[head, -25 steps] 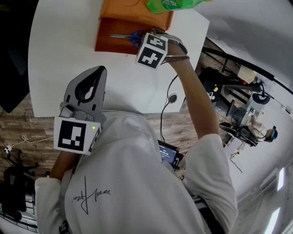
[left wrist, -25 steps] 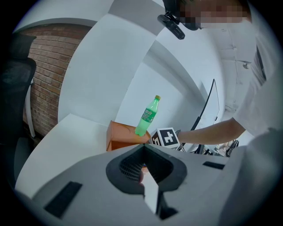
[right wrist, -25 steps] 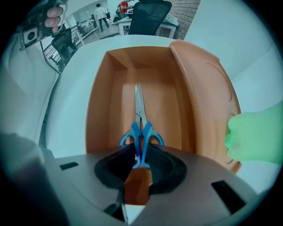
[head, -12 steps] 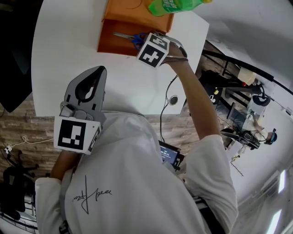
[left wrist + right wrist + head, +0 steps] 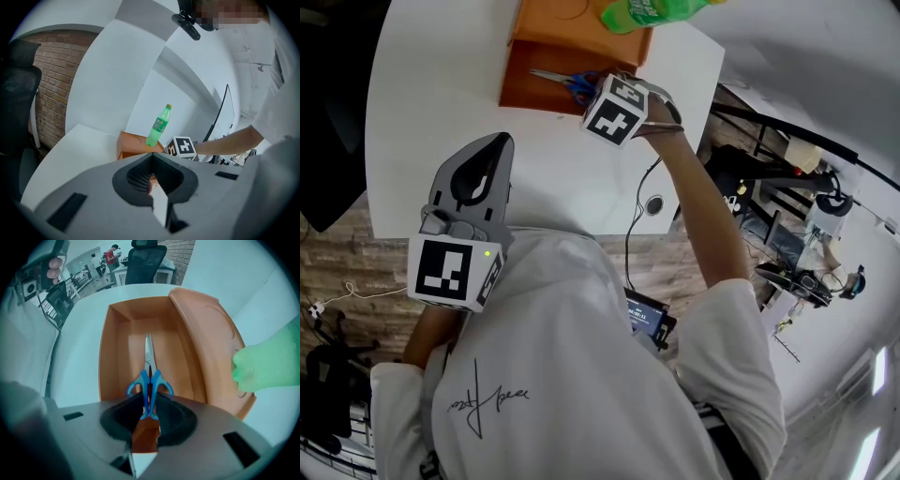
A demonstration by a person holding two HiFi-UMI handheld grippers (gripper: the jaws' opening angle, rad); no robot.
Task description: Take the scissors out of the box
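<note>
Blue-handled scissors (image 5: pixel 149 380) lie along the floor of an open orange box (image 5: pixel 112 362), blades pointing away from me. My right gripper (image 5: pixel 149 416) points straight down into the box, and its pads are closed on the two handles. In the head view the scissors (image 5: pixel 567 82) lie in the box (image 5: pixel 525 94) just left of my right gripper (image 5: pixel 600 89), whose marker cube hides the fingertips. My left gripper (image 5: pixel 487 155) rests over the white table (image 5: pixel 431 94) nearer me, jaws together and empty. The left gripper (image 5: pixel 152 161) looks toward the box (image 5: pixel 133 143).
A green bottle (image 5: pixel 652 11) stands behind the box by its raised lid (image 5: pixel 581 23); it is also seen as the bottle (image 5: pixel 267 364) and the bottle (image 5: pixel 158 126). The table's right edge (image 5: pixel 694 141) is close to my right arm. A black chair (image 5: pixel 18 93) stands at the left.
The right gripper's marker cube has rolled slightly over the box. The scissors stay on the box floor and the left gripper has kept still.
</note>
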